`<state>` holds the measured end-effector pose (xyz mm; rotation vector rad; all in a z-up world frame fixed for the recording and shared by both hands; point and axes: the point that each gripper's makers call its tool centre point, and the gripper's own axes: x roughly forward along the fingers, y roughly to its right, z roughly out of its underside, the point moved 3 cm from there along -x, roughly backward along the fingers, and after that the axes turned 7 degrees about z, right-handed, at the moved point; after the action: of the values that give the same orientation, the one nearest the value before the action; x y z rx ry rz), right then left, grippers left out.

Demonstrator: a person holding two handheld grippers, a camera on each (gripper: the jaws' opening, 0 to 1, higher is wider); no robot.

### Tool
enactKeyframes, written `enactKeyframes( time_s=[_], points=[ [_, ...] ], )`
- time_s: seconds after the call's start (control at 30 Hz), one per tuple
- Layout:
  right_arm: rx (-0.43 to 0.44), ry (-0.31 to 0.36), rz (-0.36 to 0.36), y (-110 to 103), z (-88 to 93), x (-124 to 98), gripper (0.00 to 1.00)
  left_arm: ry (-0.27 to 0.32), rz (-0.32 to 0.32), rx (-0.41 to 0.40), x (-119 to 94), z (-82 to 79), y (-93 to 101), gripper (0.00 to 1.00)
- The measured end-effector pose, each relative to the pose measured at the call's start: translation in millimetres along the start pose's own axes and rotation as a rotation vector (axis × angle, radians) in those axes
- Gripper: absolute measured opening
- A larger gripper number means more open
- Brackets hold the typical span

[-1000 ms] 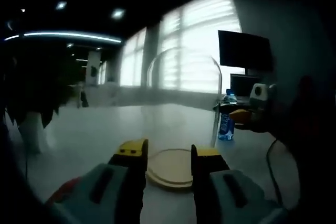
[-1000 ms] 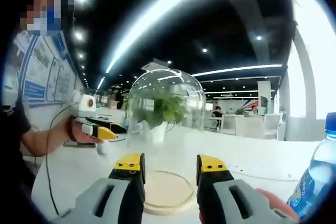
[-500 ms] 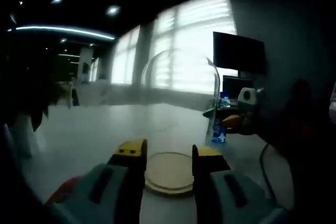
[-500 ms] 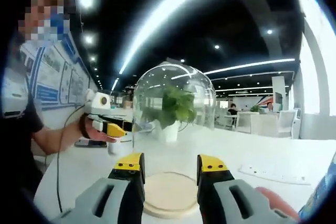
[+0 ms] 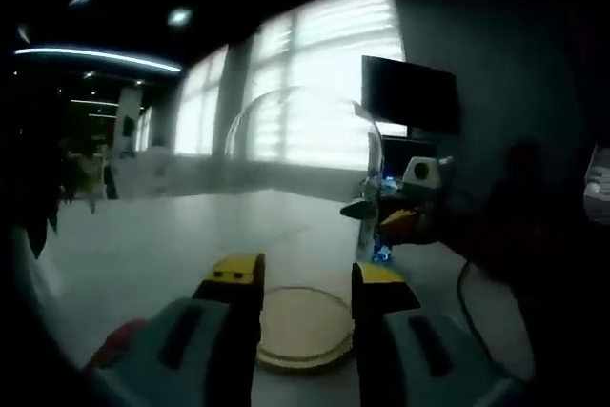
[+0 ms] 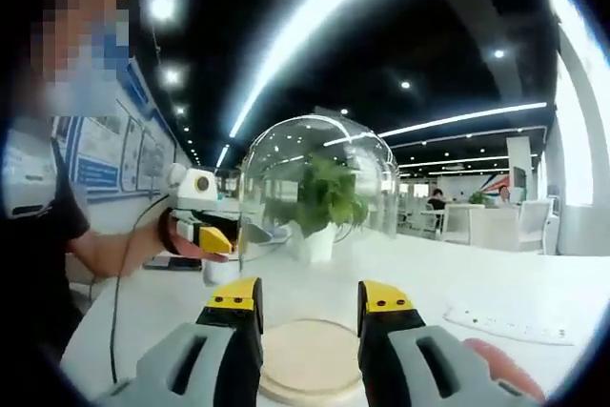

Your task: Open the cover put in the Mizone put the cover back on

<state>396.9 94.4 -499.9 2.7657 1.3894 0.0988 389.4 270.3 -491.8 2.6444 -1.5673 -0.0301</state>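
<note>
A clear glass dome cover (image 5: 300,173) stands over a round wooden base (image 5: 303,329) on the white table. My left gripper (image 5: 307,278) is open, its yellow-tipped jaws low in front of the base with nothing between them. The blue Mizone bottle (image 5: 374,240) shows behind the dome's right edge, beside my right gripper (image 5: 405,218). In the right gripper view the dome (image 6: 319,183) and the base (image 6: 310,361) lie straight ahead. My right gripper (image 6: 307,297) is open and short of the base. The left gripper (image 6: 208,237), in a person's hand, sits at the dome's left edge.
A potted green plant (image 6: 326,202) stands behind the dome. A white power strip (image 6: 505,321) lies on the table at the right. A person (image 6: 43,235) stands at the left. A dark monitor (image 5: 410,97) sits by bright windows.
Both views have swung, so the bottle has left the right gripper view. The dome looks closer and larger in both. Both grippers stay open.
</note>
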Motion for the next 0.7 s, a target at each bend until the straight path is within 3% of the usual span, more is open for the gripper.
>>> enactKeyframes(
  time_s=[0.57, 0.67, 0.7],
  points=[
    [-0.043, -0.021, -0.023, 6, -7.2, 7, 0.39, -0.031, 0.068, 0.044, 4, -4.9, -17.1, 0.29],
    [-0.056, -0.027, -0.031, 6, -8.5, 8, 0.41, -0.026, 0.089, 0.044, 4, -5.7, -18.1, 0.32],
    [-0.059, -0.032, -0.037, 7, -8.9, 9, 0.42, -0.023, 0.129, 0.071, 5, -6.1, -14.9, 0.34]
  ],
)
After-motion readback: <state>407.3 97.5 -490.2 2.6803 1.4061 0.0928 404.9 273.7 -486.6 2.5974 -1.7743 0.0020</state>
